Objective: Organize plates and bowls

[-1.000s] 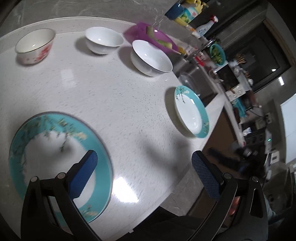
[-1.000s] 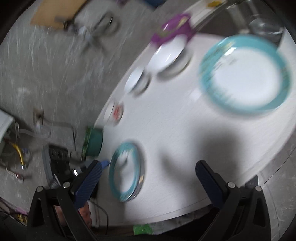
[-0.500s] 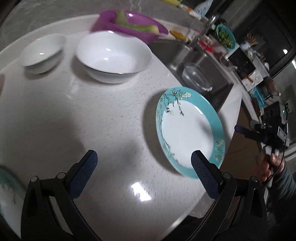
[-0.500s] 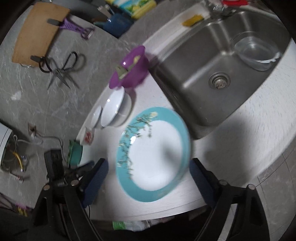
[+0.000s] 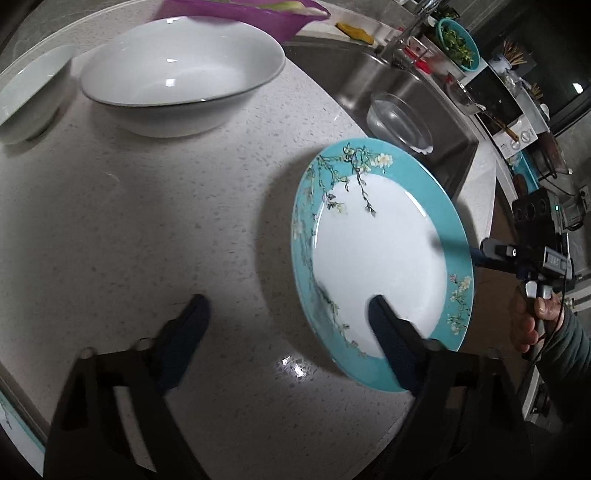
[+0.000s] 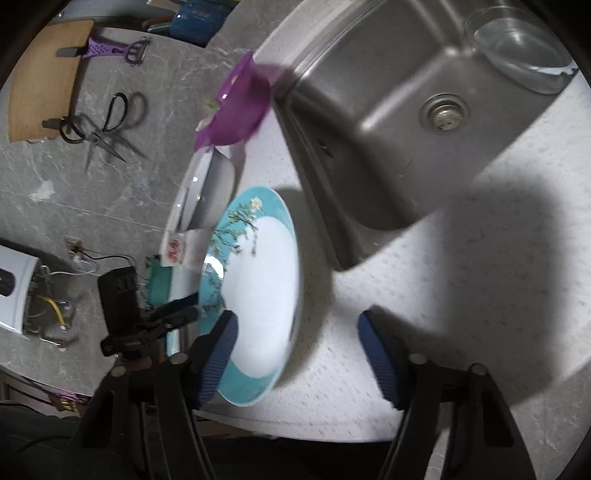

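Note:
A teal-rimmed plate with a flower branch (image 5: 380, 254) lies on the white counter near the sink; it also shows in the right wrist view (image 6: 258, 280). My left gripper (image 5: 288, 328) is open, its right finger over the plate's near rim. My right gripper (image 6: 295, 343) is open, its left finger over the plate's near edge. A large white bowl (image 5: 181, 77) and a smaller white bowl (image 5: 26, 96) stand behind. A red-patterned bowl (image 6: 173, 251) shows in the right wrist view.
A purple bowl with food (image 5: 243, 14) stands at the back. The steel sink (image 6: 406, 110) holds a glass bowl (image 6: 524, 59). The counter's front edge is close below both grippers. Scissors (image 6: 103, 129) and a cutting board (image 6: 40, 81) lie beyond.
Both grippers have closed in on the teal plate by the sink, which now fills more of each view. The other teal plate has left the left wrist view. Both grippers stay open.

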Available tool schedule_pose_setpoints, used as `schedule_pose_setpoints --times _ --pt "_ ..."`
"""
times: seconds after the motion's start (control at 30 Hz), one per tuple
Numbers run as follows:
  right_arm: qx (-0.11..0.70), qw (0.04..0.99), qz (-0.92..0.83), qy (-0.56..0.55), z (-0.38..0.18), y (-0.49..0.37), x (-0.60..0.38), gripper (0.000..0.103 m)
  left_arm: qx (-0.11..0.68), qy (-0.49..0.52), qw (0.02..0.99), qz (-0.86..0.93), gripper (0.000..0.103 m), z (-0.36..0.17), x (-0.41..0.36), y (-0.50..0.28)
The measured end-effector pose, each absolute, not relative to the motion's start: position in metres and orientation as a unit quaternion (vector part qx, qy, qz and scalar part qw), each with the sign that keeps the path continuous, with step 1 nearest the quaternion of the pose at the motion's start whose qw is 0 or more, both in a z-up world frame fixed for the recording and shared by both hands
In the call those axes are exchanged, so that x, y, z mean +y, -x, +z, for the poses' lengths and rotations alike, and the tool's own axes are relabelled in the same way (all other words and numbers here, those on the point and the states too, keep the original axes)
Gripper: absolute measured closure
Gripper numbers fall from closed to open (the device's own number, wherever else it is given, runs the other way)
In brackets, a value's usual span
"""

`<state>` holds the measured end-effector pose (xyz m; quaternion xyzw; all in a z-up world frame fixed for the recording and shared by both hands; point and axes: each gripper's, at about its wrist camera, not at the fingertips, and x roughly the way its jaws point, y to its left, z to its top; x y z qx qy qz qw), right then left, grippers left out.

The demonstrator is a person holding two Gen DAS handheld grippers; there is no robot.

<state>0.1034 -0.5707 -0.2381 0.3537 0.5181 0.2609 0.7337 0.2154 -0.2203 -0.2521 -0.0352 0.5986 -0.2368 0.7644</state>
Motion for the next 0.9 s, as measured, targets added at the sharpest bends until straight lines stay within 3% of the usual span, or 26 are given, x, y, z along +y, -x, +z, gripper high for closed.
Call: schedule_pose_setpoints --times 0.03,0.1,0.23,0.43,0.5,0.57,0.63,0.77,0.9 --pt "0.517 0.734 0.263 -0.353 -0.238 -0.106 -0.569 0.034 0.601 0.033 0.762 -0.237 0.037 -0.254 -0.223 -0.216" --pt "0.519 0.734 0.271 -0.345 -0.237 -0.111 -0.564 0.036 0.599 0.030 0.764 -0.239 0.038 -0.255 -0.227 -0.218" --pt "0.532 0.724 0.279 -0.340 -0.243 -0.118 -0.559 0.054 0.598 0.029 0.765 -0.237 0.043 -0.254 -0.231 -0.219" --pt "0.539 0.725 0.282 -0.323 -0.244 -0.119 -0.556 0.063 0.601 0.028 0.764 -0.235 0.047 -0.252 -0.232 -0.221" --pt "0.542 0.725 0.278 -0.322 -0.246 -0.118 -0.556 0.068 0.603 0.028 0.761 -0.238 0.057 -0.252 -0.233 -0.223" --pt "0.550 0.727 0.274 -0.307 -0.247 -0.120 -0.552 0.081 0.608 0.034 0.756 -0.241 0.080 -0.252 -0.231 -0.222" --pt "0.563 0.722 0.271 -0.296 -0.249 -0.122 -0.548 0.093 0.608 0.037 0.755 -0.243 0.080 -0.253 -0.232 -0.221" --pt "0.569 0.719 0.272 -0.291 -0.248 -0.123 -0.544 0.092 0.611 0.033 0.753 -0.241 0.089 -0.253 -0.237 -0.220" --pt "0.575 0.719 0.264 -0.287 -0.247 -0.124 -0.543 0.093 0.608 0.025 0.758 -0.235 0.089 -0.251 -0.241 -0.222"
